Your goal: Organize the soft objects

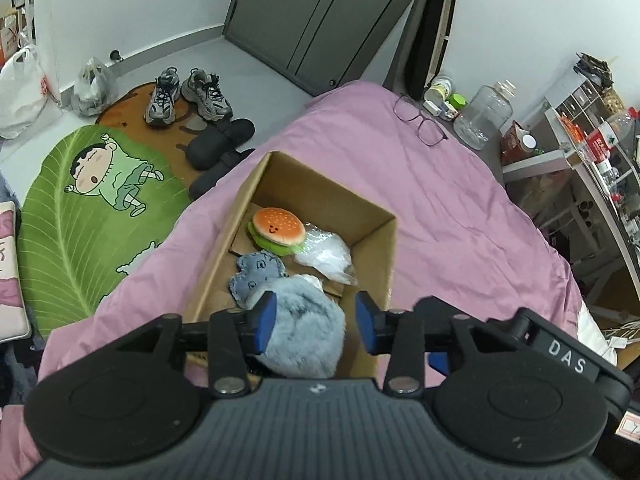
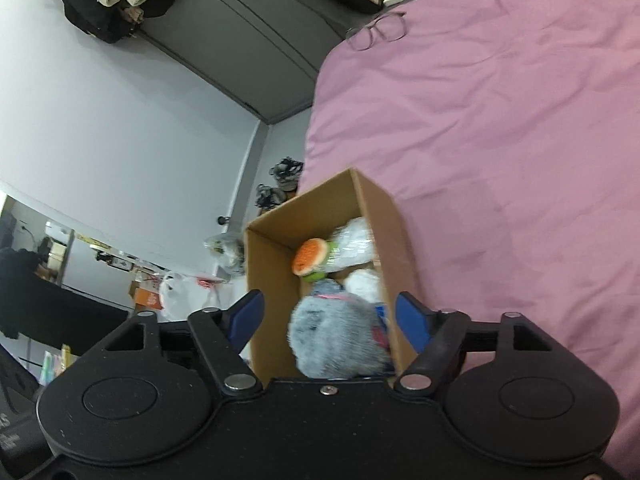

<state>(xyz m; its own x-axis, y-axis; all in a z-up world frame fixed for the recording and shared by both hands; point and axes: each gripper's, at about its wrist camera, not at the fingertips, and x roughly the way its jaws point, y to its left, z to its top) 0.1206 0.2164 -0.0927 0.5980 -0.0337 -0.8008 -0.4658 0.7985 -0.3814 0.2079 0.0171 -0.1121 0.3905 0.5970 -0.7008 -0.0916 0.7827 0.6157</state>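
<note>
Glasses [image 1: 420, 120] on pink bedspread [image 1: 460, 208]

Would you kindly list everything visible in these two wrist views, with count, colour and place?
open cardboard box: one, brown, on the bed
plush burger toy: one, orange bun with green layer, inside the box at its far end
flat grey-blue fabric toy: one, in the box, at the near left
fluffy grey-blue plush: one, in the box's near end
clear plastic bag: one, whitish, in the box beside the burger
pink bedsheet: one, covering the bed
glasses: one pair, dark-framed, on the sheet's far edge
grey sneakers: one pair, on the floor
green leaf-shaped rug: one, on the floor
clear jar: one, beside the bed
left gripper: blue pads, open, above the fluffy plush
right gripper: blue pads, open, over the box
</note>
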